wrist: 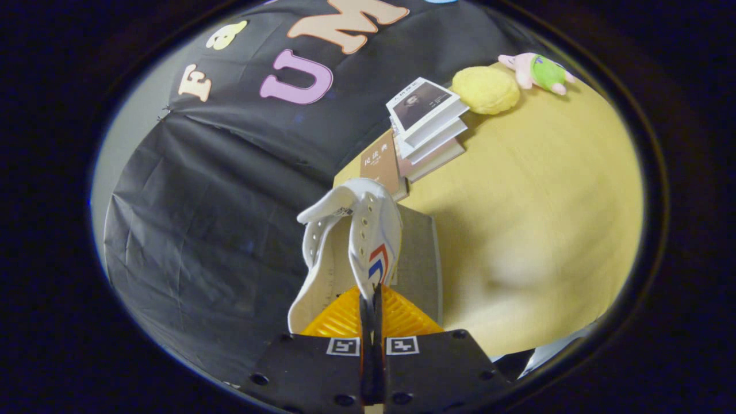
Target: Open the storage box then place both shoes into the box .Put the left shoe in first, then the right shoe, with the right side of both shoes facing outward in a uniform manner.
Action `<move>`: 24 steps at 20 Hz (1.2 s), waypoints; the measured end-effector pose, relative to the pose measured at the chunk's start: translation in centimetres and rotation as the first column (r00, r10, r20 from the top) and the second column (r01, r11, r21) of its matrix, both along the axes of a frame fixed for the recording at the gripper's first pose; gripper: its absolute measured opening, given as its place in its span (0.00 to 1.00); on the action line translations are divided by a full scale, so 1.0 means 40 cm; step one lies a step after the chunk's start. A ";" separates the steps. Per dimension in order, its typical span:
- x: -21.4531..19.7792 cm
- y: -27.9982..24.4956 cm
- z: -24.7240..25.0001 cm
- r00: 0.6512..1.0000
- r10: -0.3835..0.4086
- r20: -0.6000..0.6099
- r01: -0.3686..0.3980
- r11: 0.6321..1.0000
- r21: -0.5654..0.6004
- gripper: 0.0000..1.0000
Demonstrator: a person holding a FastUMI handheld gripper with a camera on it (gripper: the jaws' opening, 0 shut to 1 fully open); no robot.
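Note:
A white canvas shoe (353,241) with a red and blue stripe mark on its side hangs in the air, its opening turned away from me. My gripper (371,296) is shut on the shoe's side wall near the collar, both fingers pressed together on the fabric. Just beyond the shoe lies a grey flat panel (417,259), which may be the storage box or its lid; I cannot tell which. The view is tilted, with the wooden table (546,218) to the right of the shoe.
A stack of books (428,126) and a brown book (379,164) lie at the table's far edge. A yellow plush cushion (486,89) and a pink and green plush toy (537,72) sit beyond them. Black cloth wall hangs left of the shoe.

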State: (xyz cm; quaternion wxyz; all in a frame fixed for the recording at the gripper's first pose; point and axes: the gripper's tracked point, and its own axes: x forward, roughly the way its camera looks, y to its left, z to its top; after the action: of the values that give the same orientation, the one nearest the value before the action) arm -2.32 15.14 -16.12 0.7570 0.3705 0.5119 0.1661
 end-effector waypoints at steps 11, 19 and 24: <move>-0.041 0.173 -0.003 0.995 0.088 0.042 -0.084 0.993 -0.082 0.03; 0.008 0.122 0.038 0.990 0.014 0.143 0.002 0.994 -0.111 0.52; 0.011 0.040 0.087 0.962 0.038 0.271 0.010 0.985 -0.172 1.00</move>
State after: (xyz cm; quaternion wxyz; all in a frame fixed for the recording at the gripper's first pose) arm -1.89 16.76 -12.65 0.8482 0.2739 0.4177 0.1763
